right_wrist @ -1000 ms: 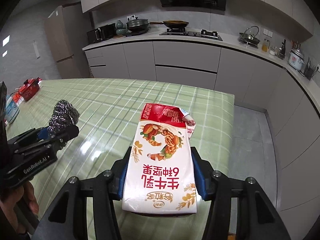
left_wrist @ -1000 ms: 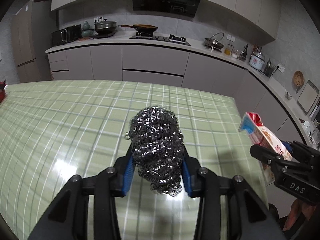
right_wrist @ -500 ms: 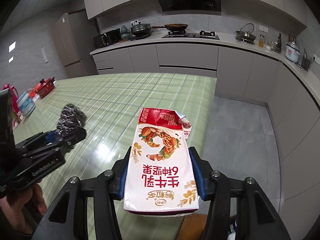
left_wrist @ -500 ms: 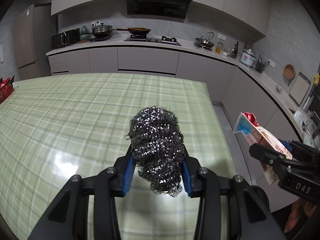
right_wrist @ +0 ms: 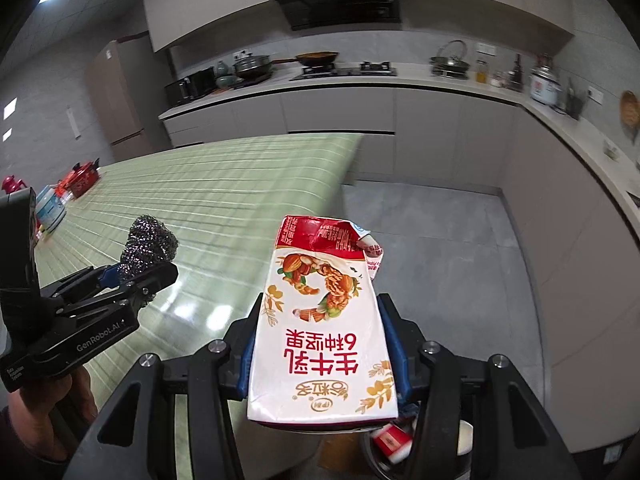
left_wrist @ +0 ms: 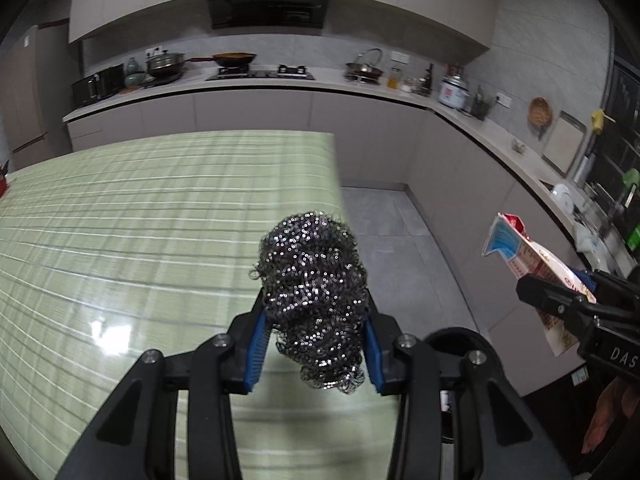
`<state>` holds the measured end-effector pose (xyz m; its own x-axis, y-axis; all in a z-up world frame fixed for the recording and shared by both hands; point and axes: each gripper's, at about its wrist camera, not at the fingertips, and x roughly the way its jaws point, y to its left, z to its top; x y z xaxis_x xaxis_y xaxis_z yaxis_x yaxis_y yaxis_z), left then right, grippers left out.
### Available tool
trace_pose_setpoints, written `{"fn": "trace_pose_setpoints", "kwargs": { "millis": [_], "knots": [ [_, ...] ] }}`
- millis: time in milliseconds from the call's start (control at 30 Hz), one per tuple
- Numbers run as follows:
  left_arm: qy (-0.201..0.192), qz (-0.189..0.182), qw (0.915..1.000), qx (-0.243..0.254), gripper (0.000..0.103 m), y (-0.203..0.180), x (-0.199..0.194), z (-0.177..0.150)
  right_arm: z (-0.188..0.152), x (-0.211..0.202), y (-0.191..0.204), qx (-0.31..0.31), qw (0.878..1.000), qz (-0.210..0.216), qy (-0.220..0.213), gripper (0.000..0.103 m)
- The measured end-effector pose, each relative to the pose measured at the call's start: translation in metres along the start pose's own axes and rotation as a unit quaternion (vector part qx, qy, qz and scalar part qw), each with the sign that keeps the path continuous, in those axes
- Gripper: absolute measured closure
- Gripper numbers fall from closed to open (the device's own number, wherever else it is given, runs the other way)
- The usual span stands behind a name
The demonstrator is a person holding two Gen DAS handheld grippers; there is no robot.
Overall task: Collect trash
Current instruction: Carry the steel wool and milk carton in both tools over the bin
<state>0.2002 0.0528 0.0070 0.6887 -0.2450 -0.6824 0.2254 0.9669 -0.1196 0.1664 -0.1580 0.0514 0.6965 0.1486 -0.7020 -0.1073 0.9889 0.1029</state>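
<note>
Left tongs (left_wrist: 314, 344) tight around steel-wool scourer (left_wrist: 314, 292), right tongs (right_wrist: 322, 354) around milk carton (right_wrist: 324, 320).

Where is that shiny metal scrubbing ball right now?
The steel wool ball is clamped in the left gripper, held above the green checked table near its floor-side edge. In the right wrist view it appears at left, beside the milk carton.

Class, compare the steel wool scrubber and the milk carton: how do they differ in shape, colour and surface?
The steel wool scrubber is a rounded grey tangle; the milk carton is flat-sided, white and red. The scrubber glitters; the carton carries print. Shared: each is clamped in a gripper, scrubber in the left gripper, carton in the right gripper.
</note>
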Motion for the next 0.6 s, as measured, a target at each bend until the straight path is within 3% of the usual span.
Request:
{"fn": "trace_pose_setpoints", "kwargs": {
  "millis": [333,600],
  "knots": [
    [0.005,-0.033,0.9990,0.030,0.061,-0.082,-0.005,-0.022,-0.043,-0.052,-0.077,0.028,0.999,-0.031,-0.004,0.049],
    [0.030,-0.035,0.9983,0.035,0.061,-0.134,0.012,-0.052,-0.078,-0.055,-0.132,0.041,0.999,-0.032,0.016,0.049]
  ]
}}
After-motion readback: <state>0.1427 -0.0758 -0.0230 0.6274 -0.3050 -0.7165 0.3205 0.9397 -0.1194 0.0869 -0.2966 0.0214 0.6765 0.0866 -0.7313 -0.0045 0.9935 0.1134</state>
